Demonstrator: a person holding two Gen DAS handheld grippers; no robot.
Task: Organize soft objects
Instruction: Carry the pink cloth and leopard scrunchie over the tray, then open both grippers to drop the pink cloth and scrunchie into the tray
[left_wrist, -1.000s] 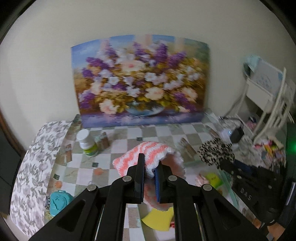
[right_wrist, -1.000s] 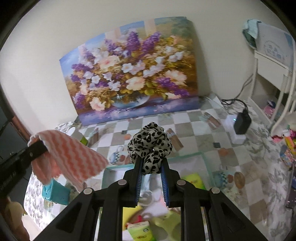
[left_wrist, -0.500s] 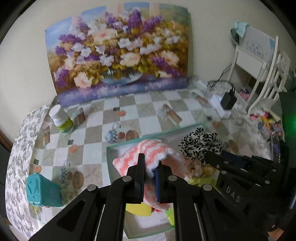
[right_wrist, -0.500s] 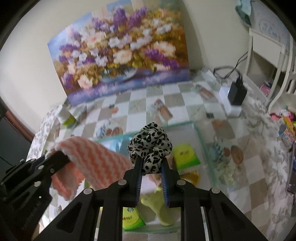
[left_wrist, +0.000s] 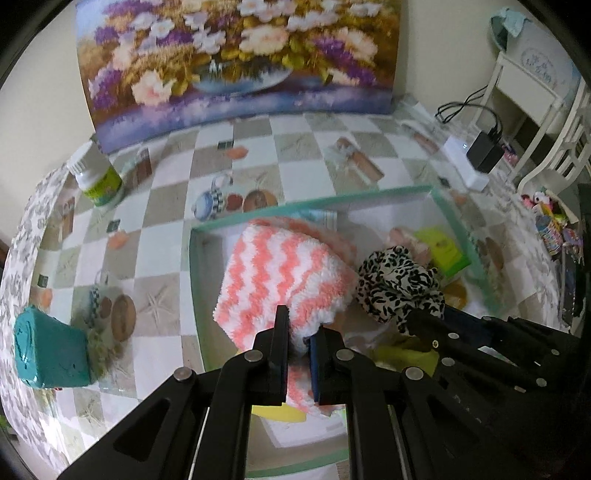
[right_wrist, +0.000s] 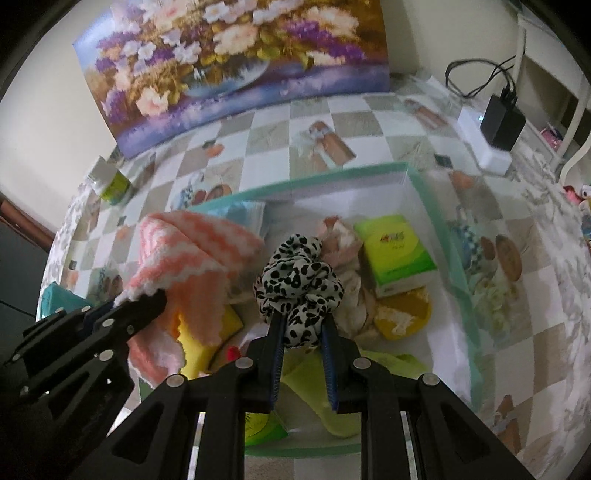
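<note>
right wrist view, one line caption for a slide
Right gripper holds a leopard-print scrunchie above the green-rimmed box.

My left tool (left_wrist: 299, 332) is matte black, with angled arms, round silver rivets and blue-lined fingers. My right tool (right_wrist: 302, 332) matches: black arms, silver rivets, ribbed blue pads.

The towel (left_wrist: 280, 280) hangs left of the scrunchie (left_wrist: 399, 284), both over the bin (left_wrist: 306, 205).
</note>
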